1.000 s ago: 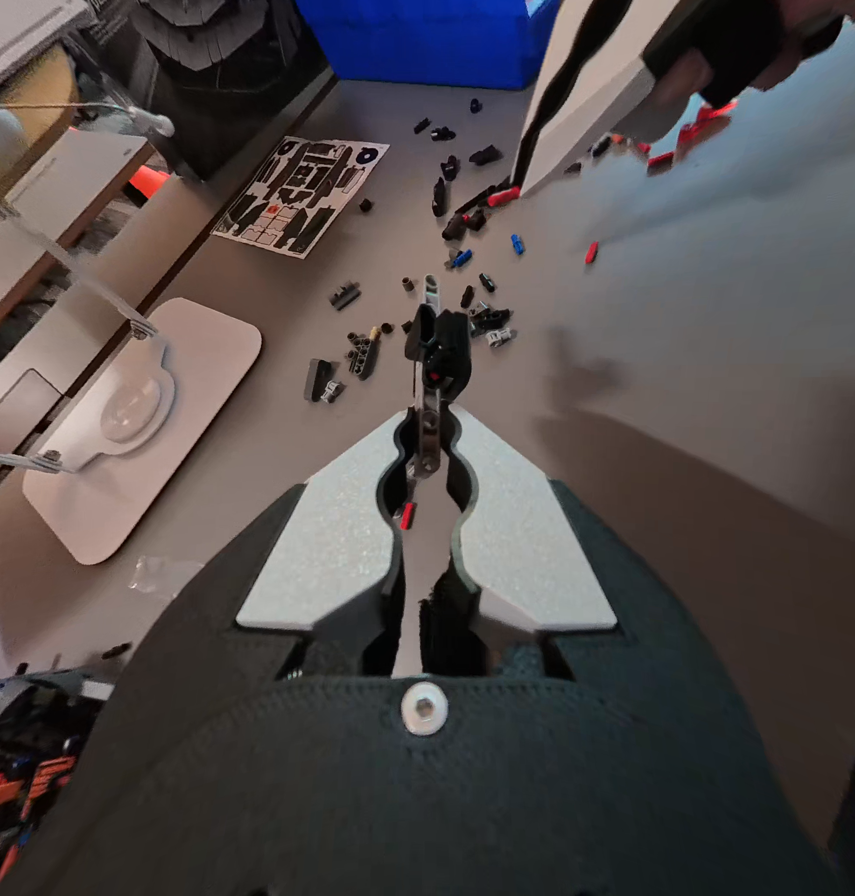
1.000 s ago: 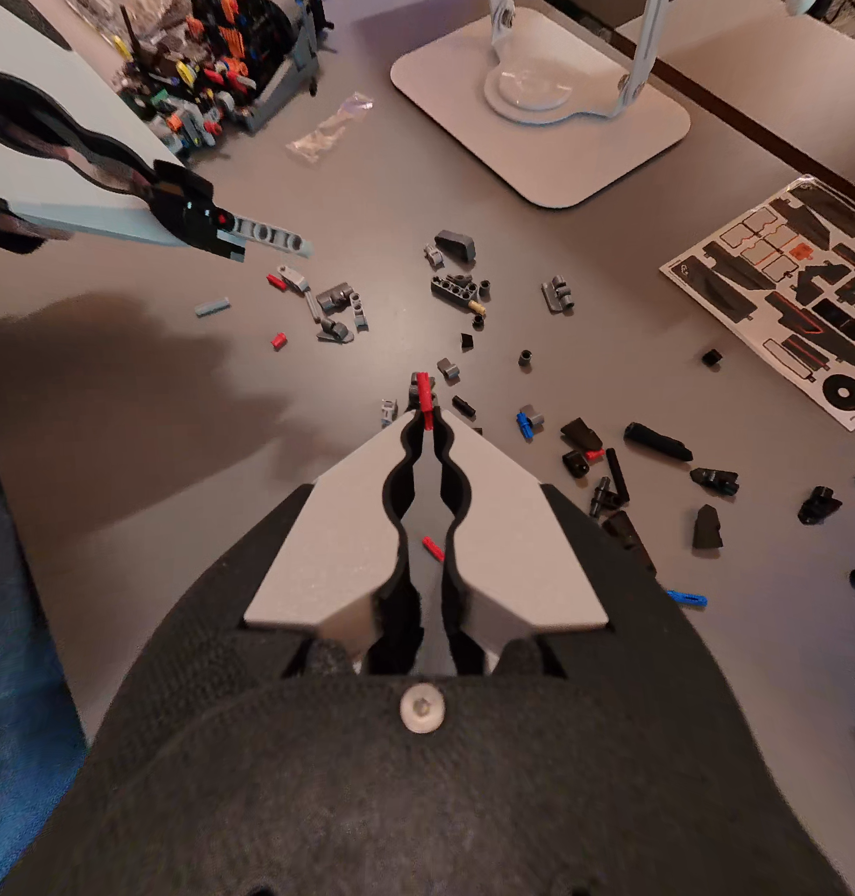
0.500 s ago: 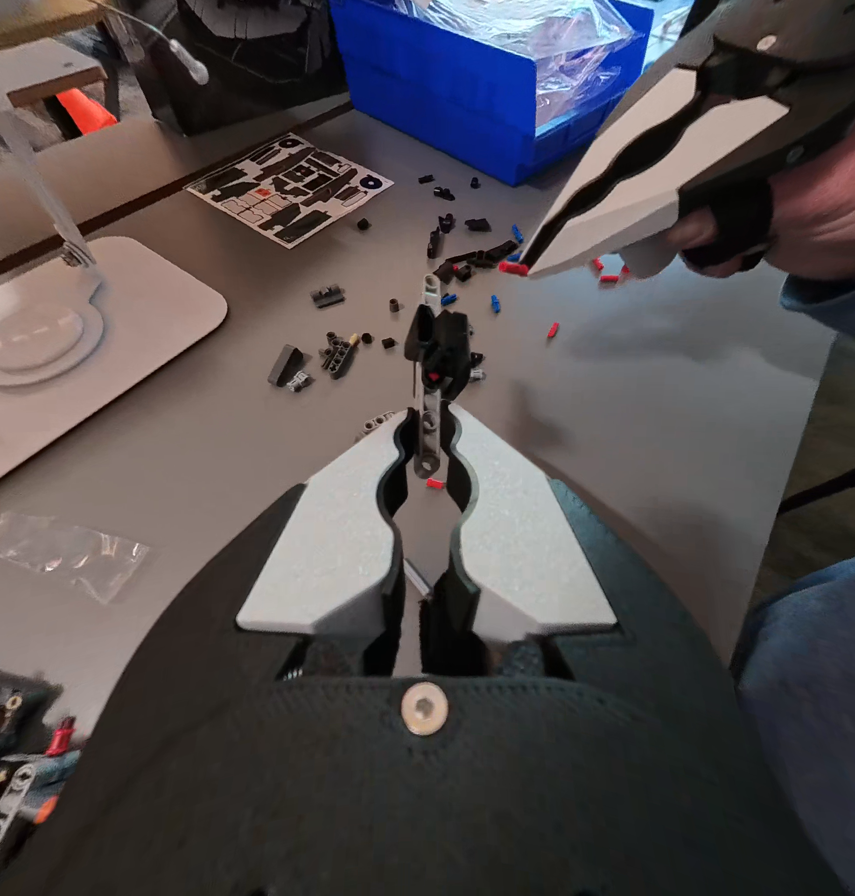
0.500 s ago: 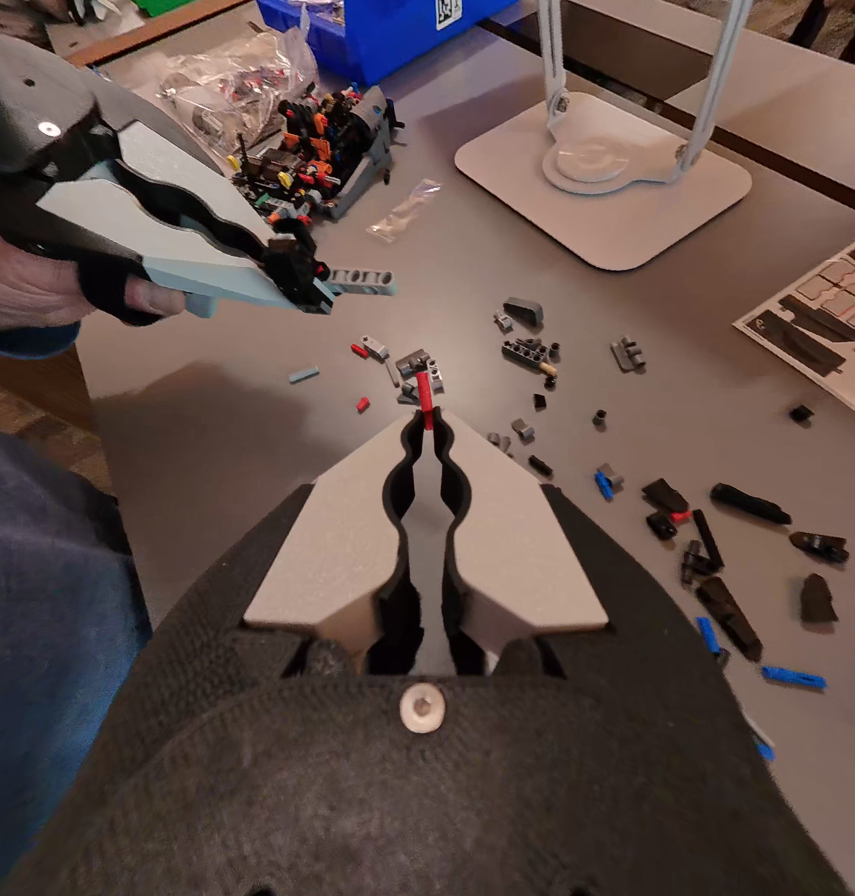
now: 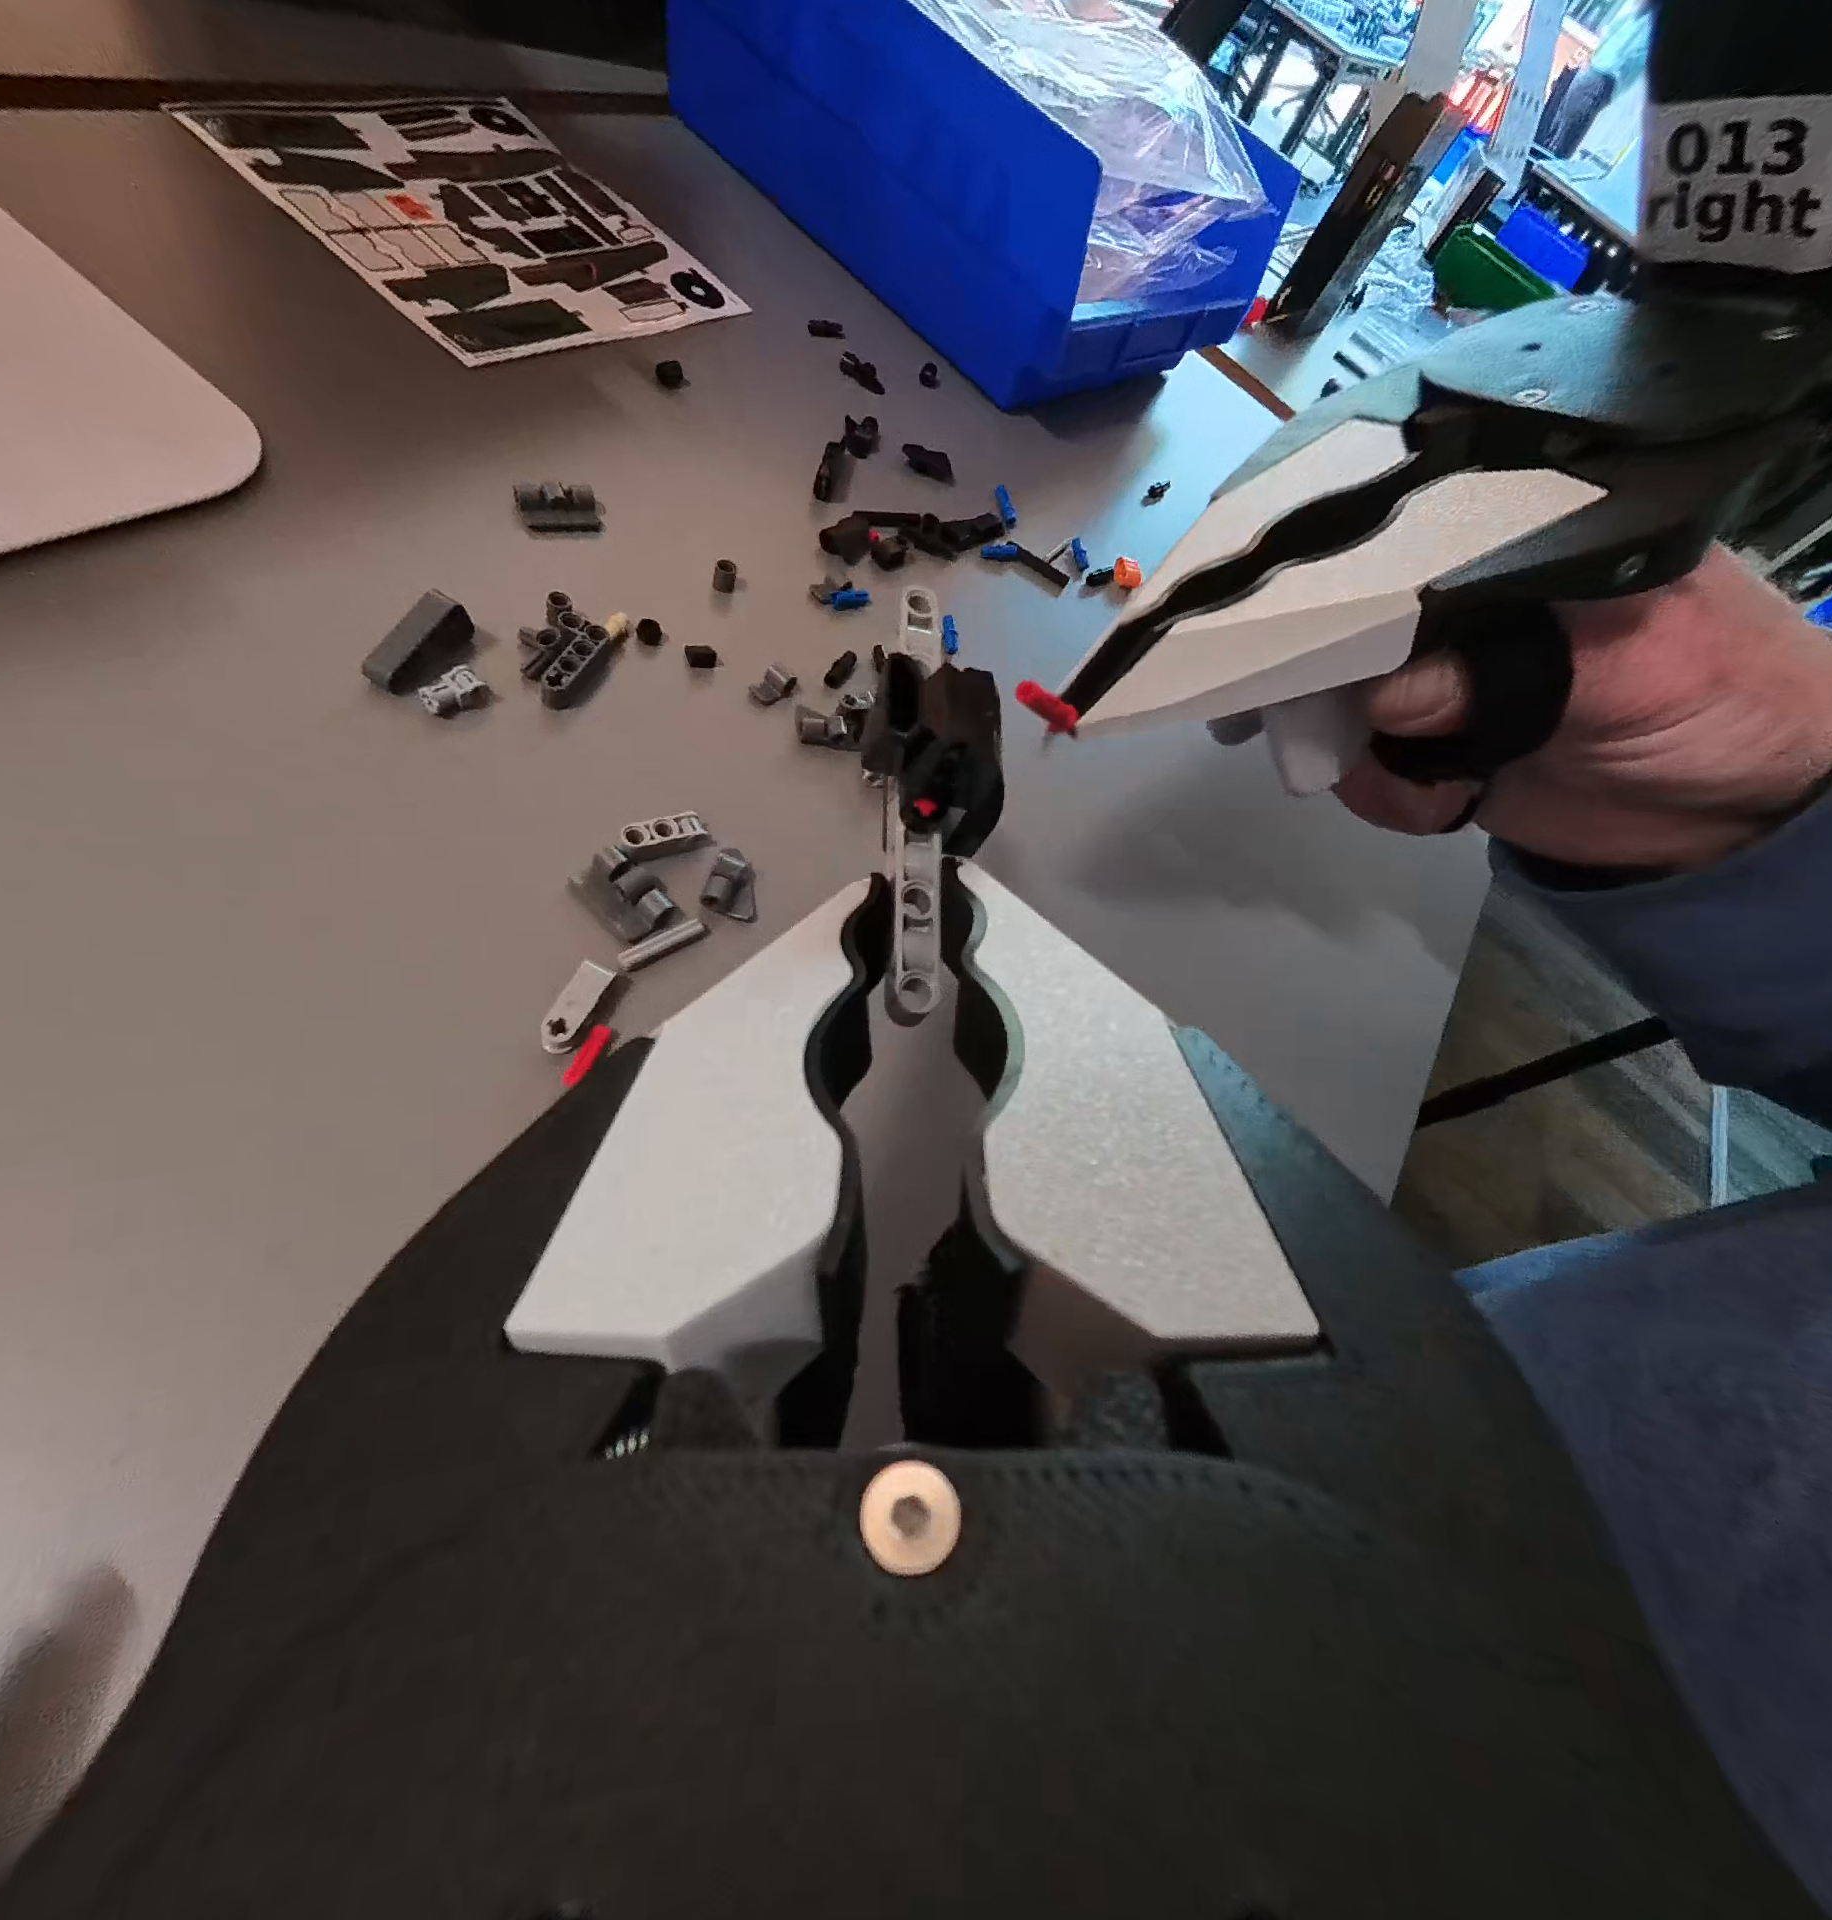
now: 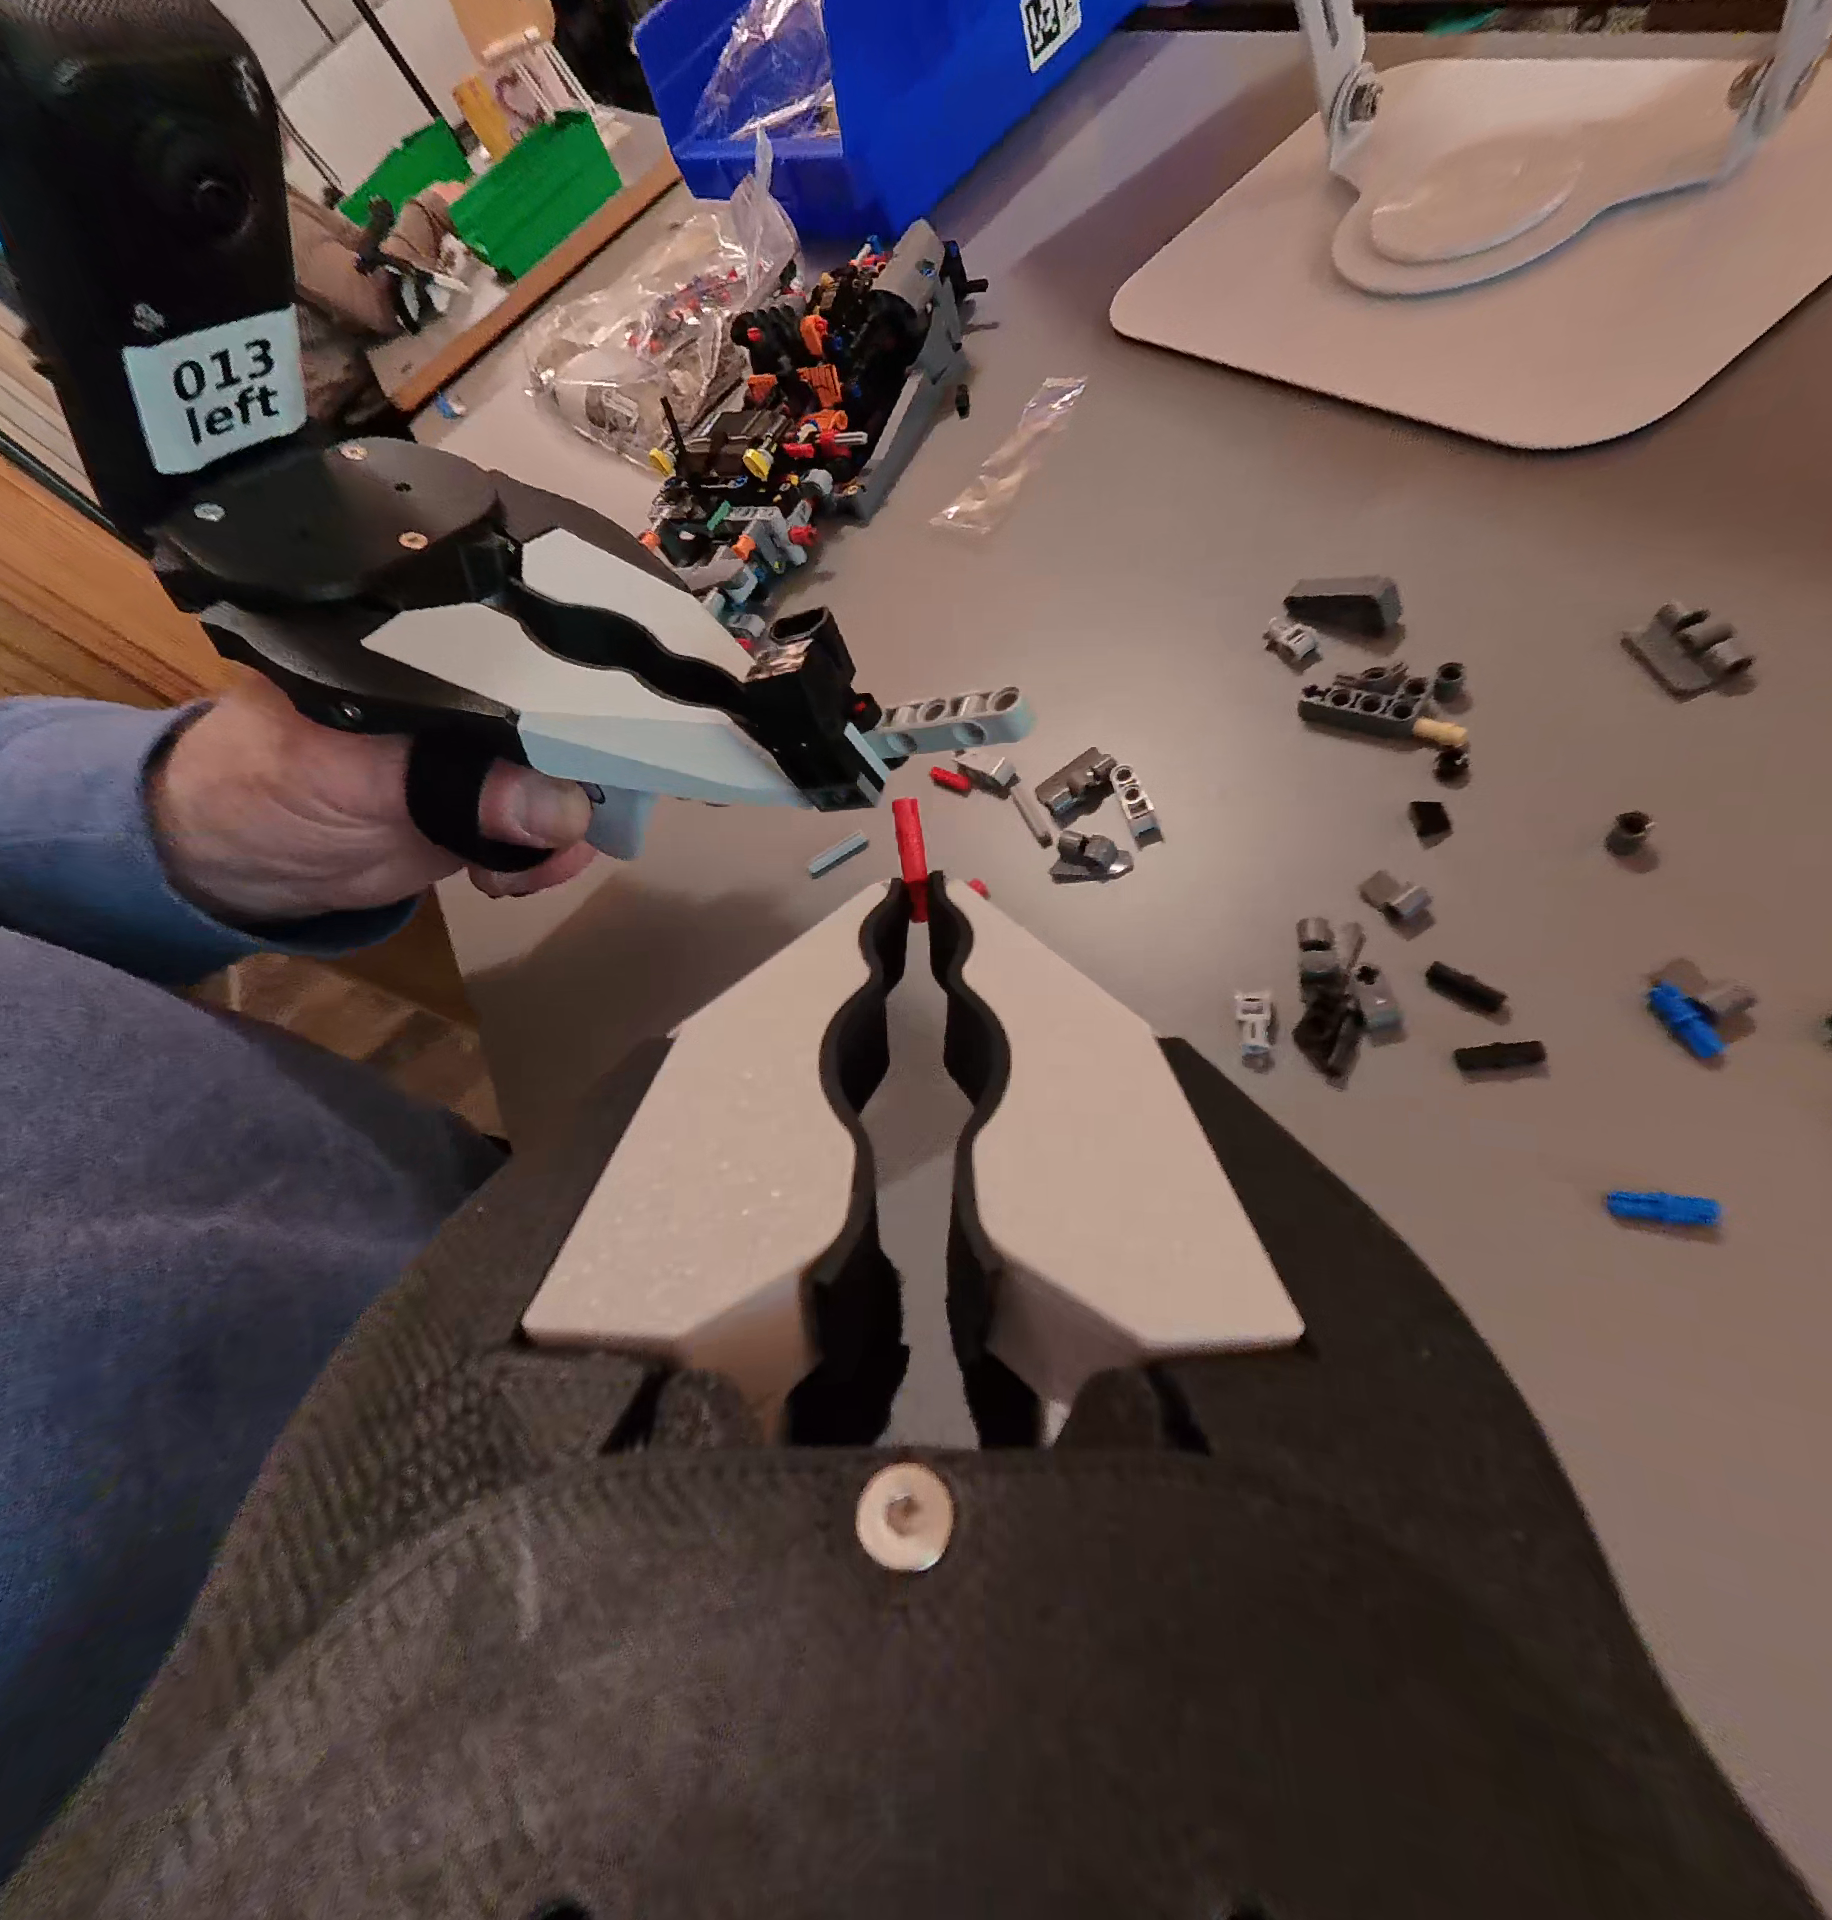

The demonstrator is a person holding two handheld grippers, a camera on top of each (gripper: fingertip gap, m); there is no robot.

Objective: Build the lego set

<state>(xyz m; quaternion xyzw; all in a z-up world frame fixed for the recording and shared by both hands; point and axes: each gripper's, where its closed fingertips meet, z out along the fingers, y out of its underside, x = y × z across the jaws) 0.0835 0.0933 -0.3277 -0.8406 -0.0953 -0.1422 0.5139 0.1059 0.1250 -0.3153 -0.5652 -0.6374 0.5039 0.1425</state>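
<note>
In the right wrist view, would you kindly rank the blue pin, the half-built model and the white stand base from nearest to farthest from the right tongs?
From the right tongs:
1. Blue pin, right, on the table.
2. Half-built model, ahead, slightly left.
3. White stand base, far right corner.

My right gripper (image 5: 1066, 717) now sits much closer to my left gripper (image 5: 917, 899), low over the table (image 5: 268, 831) instead of up at the far edge. The red pin (image 6: 910, 850) in my right fingers (image 6: 995, 997) now points just beside the black and grey assembly (image 5: 933, 748).
</note>
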